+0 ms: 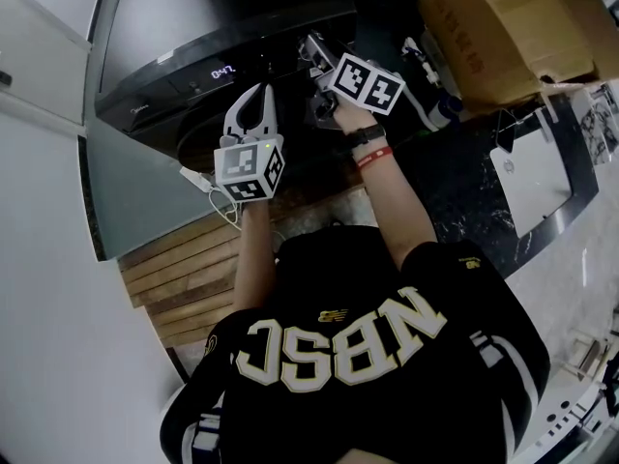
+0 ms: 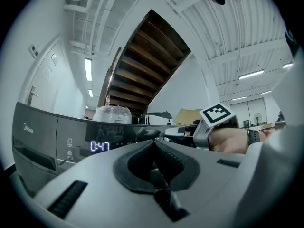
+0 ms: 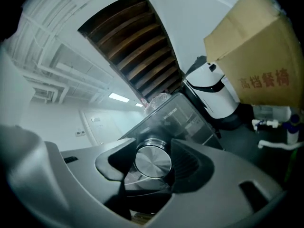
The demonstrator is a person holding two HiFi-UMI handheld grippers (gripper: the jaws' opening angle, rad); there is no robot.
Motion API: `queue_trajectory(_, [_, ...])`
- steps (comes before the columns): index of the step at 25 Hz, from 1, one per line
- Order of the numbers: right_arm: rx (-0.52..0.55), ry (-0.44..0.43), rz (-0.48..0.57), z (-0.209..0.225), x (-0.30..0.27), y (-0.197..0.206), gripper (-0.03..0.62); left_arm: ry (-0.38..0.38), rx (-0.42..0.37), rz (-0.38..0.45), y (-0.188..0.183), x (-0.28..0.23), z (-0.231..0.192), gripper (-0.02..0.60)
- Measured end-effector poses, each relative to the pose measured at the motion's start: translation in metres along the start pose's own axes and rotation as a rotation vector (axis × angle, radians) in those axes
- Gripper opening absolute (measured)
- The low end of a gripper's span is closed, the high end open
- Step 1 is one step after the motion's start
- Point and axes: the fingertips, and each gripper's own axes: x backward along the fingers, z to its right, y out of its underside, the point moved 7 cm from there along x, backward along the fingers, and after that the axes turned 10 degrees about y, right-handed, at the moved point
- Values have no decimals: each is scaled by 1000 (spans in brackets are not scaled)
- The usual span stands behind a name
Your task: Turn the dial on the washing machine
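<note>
Against the washing machine's (image 1: pixel 184 42) dark front panel, the right claw (image 3: pixel 152 156) is clenched on the steel dial (image 3: pixel 153 163) sitting square between its pads, so roll about the dial's own axis without slipping, while the left claw (image 2: pixel 154 152), closed empty, waits off to its left.

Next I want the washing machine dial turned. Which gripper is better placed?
Right. The right gripper already has its jaws closed on the dial, so it probably only needs to roll. The left gripper is shut on nothing and faces the display, away from the dial.
</note>
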Motion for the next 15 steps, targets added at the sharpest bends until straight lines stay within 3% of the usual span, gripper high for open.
queue_trajectory(9, [-349, -21, 9, 14, 0, 7, 233, 17, 3, 5, 0, -7, 7, 15])
queue_trajectory(15, [-306, -22, 6, 12, 0, 5, 233, 10, 5, 5, 1, -7, 6, 15])
